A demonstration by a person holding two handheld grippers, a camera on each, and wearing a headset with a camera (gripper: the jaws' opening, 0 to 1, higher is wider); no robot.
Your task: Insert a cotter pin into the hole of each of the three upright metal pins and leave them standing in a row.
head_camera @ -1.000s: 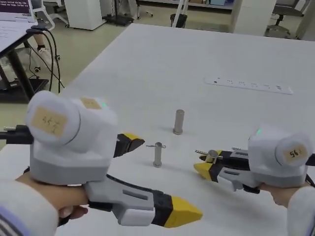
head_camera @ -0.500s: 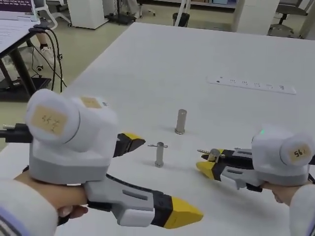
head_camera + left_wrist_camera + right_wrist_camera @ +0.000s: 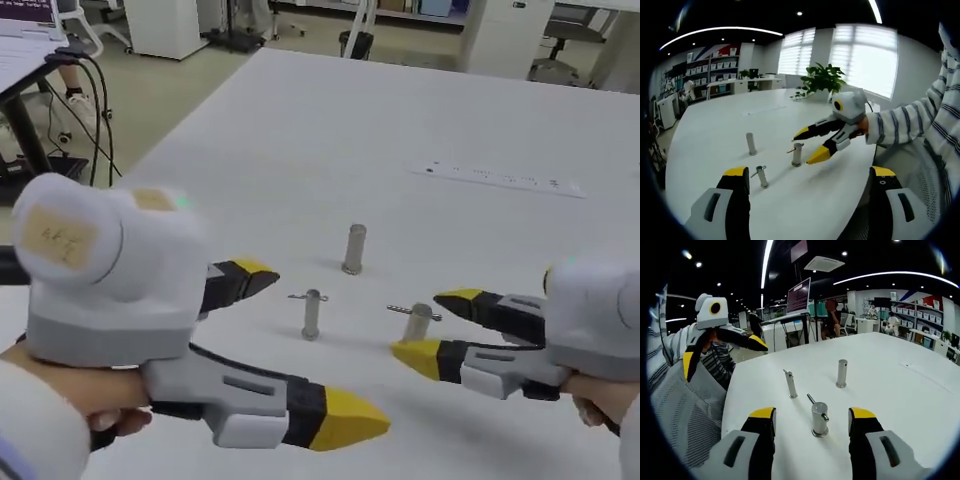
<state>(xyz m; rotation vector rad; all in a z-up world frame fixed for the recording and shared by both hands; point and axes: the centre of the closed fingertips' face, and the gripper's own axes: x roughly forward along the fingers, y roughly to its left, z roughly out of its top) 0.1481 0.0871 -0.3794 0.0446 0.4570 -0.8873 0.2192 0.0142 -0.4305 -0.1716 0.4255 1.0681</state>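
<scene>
We hold both grippers wide. The right gripper (image 3: 806,148) straddles the nearest metal pin (image 3: 417,324), seemingly without touching it, and a cotter pin (image 3: 399,309) sits through its hole. The middle pin (image 3: 311,316) (also cottered) and the far pin (image 3: 354,249) stand upright on the white table (image 3: 300,150), with the left gripper (image 3: 325,350) beside them.

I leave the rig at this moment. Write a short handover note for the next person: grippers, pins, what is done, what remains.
Left gripper: open, holds nothing.
Right gripper: open, one jaw on each side of the near pin, not gripping it.
Done: near pin and middle pin stand upright, each with a cotter pin through its hole.
Left: far pin stands upright without one. The three form a triangle, so also set them in a row.
</scene>
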